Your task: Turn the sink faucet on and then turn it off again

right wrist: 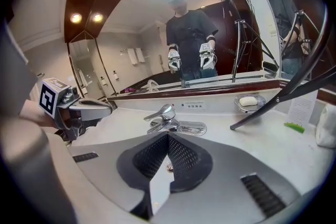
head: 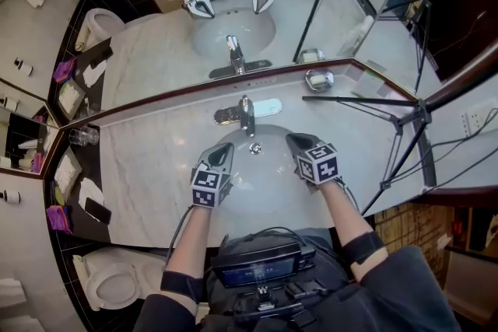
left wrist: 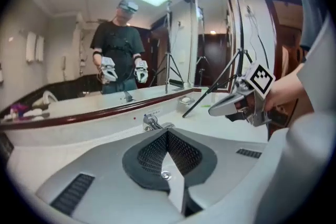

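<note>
A chrome single-lever faucet [head: 246, 115] stands at the back rim of the white basin [head: 268, 186] set in a marble counter. Both grippers hover over the basin, short of the faucet and apart from it. My left gripper [head: 225, 149] is left of the drain [head: 255, 148], and its jaws are pressed together on nothing. On the other side, my right gripper [head: 295, 141] is also shut and empty. In the left gripper view the faucet [left wrist: 152, 123] shows just past the closed tips [left wrist: 168, 132]. The right gripper view has the faucet [right wrist: 167, 117] beyond its tips [right wrist: 168, 137], lever lying low. No water stream shows.
A wall mirror runs behind the counter. A soap dish [head: 319, 78] sits at the back right, and a black tripod [head: 405, 120] reaches one leg across the counter there. A glass [head: 82, 137] stands at the far left. A toilet [head: 113, 280] is left of me.
</note>
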